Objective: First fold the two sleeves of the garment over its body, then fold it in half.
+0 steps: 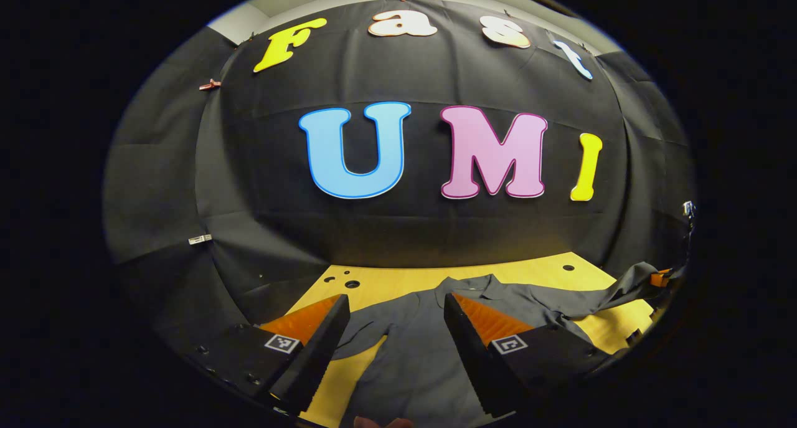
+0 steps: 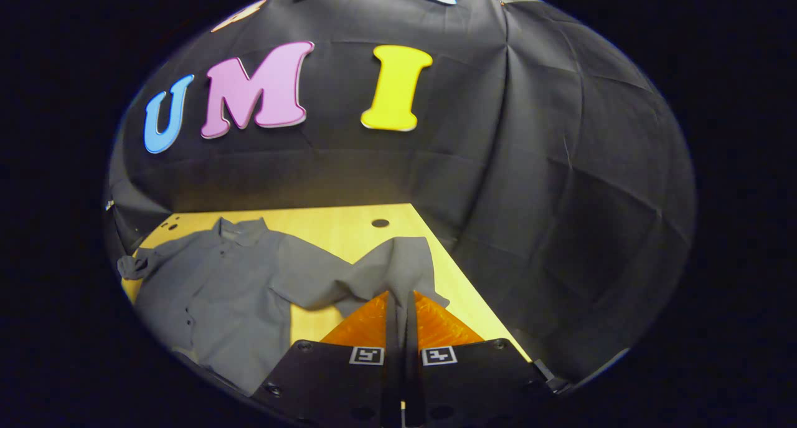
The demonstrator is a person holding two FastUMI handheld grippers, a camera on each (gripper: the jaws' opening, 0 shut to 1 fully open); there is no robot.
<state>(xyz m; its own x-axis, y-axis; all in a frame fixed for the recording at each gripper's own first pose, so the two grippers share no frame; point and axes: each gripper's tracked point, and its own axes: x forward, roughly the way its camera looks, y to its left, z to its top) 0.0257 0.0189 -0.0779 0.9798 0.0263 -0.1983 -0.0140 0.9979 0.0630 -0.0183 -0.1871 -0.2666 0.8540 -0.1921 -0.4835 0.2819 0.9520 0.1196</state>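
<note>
Grey shirt (image 2: pixel 218 291) lies spread on the yellow worktop (image 2: pixel 348 228), right tongs (image 2: pixel 398 300) pinched on its lifted sleeve (image 2: pixel 405 260), left tongs (image 1: pixel 395 316) wide apart above the shirt body.

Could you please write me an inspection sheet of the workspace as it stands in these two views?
Surface: yellow wooden table with round holes.
Job's things: grey shirt lies spread, collar at the far side; right sleeve lifted off the table, left sleeve out flat and unfolded.
Clutter: nothing seen.
Grippers: right tongs shut on the right sleeve's end; left tongs open above the shirt body, holding nothing.
Cables: nothing seen.
Surroundings: black cloth wall behind and beside the table.
</note>
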